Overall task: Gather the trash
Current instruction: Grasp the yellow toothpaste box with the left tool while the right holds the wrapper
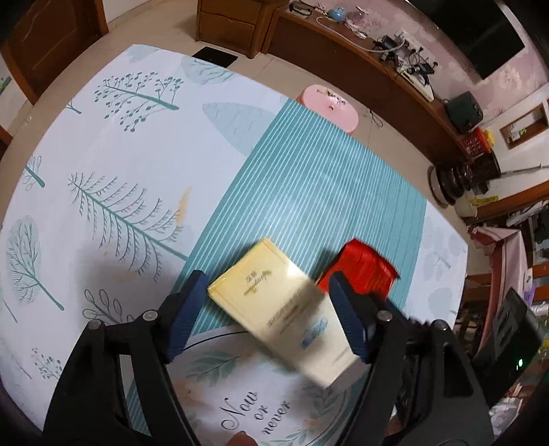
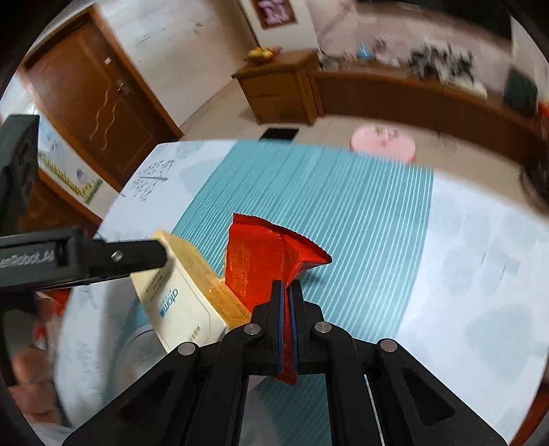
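Observation:
A cream carton (image 1: 288,308) lies tilted between the fingers of my left gripper (image 1: 266,291), which stands wide open; the carton rests against the right finger and its lower end hangs over a round printed plate (image 1: 240,394). The carton also shows in the right wrist view (image 2: 185,295), where the left gripper's finger (image 2: 137,255) touches its top. My right gripper (image 2: 286,291) is shut on a red foil wrapper (image 2: 264,254) and holds it above the striped mat. The wrapper shows in the left wrist view (image 1: 363,267) just right of the carton.
The table has a tree-print cloth (image 1: 103,171) and a teal striped mat (image 1: 326,188). A pink stool (image 1: 331,106) stands on the floor beyond the far edge. Wooden cabinets (image 1: 233,24) and a cluttered shelf line the walls. A person's hand (image 2: 31,370) shows at the left.

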`<action>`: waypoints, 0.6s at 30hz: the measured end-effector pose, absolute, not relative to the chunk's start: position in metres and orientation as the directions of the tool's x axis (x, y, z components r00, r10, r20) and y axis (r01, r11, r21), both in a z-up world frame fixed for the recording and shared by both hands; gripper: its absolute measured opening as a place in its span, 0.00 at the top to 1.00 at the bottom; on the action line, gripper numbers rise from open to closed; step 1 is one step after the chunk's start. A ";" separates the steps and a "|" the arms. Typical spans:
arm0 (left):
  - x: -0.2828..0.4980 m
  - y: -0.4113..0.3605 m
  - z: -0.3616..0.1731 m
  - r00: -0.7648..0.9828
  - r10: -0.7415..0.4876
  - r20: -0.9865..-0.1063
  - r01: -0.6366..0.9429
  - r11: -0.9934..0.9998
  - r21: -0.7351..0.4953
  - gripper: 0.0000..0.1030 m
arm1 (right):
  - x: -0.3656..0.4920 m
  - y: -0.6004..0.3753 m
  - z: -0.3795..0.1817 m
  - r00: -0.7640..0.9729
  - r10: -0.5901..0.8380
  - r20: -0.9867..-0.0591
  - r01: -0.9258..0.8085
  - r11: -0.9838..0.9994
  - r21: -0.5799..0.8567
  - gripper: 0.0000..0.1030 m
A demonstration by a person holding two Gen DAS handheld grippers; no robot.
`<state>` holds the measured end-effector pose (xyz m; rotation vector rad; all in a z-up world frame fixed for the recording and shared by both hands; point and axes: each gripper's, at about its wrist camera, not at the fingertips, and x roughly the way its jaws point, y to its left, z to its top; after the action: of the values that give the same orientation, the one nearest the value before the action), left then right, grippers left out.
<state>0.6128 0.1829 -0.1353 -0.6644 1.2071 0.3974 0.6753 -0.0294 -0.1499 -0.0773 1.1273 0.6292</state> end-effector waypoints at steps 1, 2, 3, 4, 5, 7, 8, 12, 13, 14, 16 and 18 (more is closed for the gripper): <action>0.612 0.182 -0.138 0.310 -0.061 -0.949 -0.611 0.751 -0.248 0.31 | 0.671 -0.028 -0.151 0.270 0.435 -0.859 -0.494 0.828 0.264 0.97; 0.612 0.181 -0.139 0.305 -0.060 -0.950 -0.612 0.752 -0.244 0.31 | 0.663 -0.027 -0.153 0.263 0.437 -0.860 -0.479 0.833 0.277 0.97; 0.610 0.180 -0.142 0.298 -0.059 -0.953 -0.613 0.753 -0.239 0.31 | 0.659 -0.026 -0.153 0.255 0.440 -0.861 -0.467 0.836 0.289 0.97; 0.608 0.180 -0.143 0.288 -0.054 -0.956 -0.618 0.752 -0.229 0.31 | 0.654 -0.024 -0.156 0.244 0.446 -0.861 -0.450 0.839 0.307 0.97; 0.606 0.179 -0.144 0.286 -0.054 -0.957 -0.620 0.751 -0.227 0.31 | 0.646 -0.024 -0.158 0.237 0.441 -0.866 -0.431 0.846 0.314 0.97; 0.599 0.177 -0.147 0.275 -0.038 -0.961 -0.621 0.756 -0.207 0.31 | 0.631 -0.026 -0.159 0.232 0.433 -0.871 -0.413 0.855 0.315 0.97; 0.597 0.175 -0.147 0.268 -0.026 -0.963 -0.620 0.761 -0.193 0.31 | 0.624 -0.026 -0.162 0.227 0.433 -0.872 -0.396 0.859 0.323 0.97; 0.586 0.163 -0.155 0.242 -0.023 -0.970 -0.603 0.780 -0.169 0.31 | 0.606 -0.035 -0.167 0.209 0.445 -0.871 -0.340 0.868 0.362 0.97; 0.583 0.160 -0.158 0.232 -0.029 -0.972 -0.601 0.782 -0.167 0.31 | 0.600 -0.036 -0.170 0.207 0.446 -0.871 -0.324 0.871 0.369 0.97; 0.581 0.158 -0.160 0.225 -0.033 -0.974 -0.600 0.783 -0.165 0.31 | 0.596 -0.040 -0.169 0.206 0.447 -0.871 -0.316 0.872 0.373 0.97; 0.575 0.151 -0.166 0.214 -0.043 -0.976 -0.597 0.785 -0.166 0.31 | 0.589 -0.049 -0.167 0.201 0.449 -0.870 -0.297 0.875 0.383 0.97; 0.570 0.143 -0.174 0.197 -0.054 -0.979 -0.595 0.787 -0.164 0.31 | 0.582 -0.049 -0.171 0.201 0.452 -0.869 -0.284 0.876 0.390 0.97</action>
<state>0.5701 0.1434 -0.1737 -0.5910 1.3356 0.4105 0.5821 -0.0491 -0.1709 0.1556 1.2688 0.5174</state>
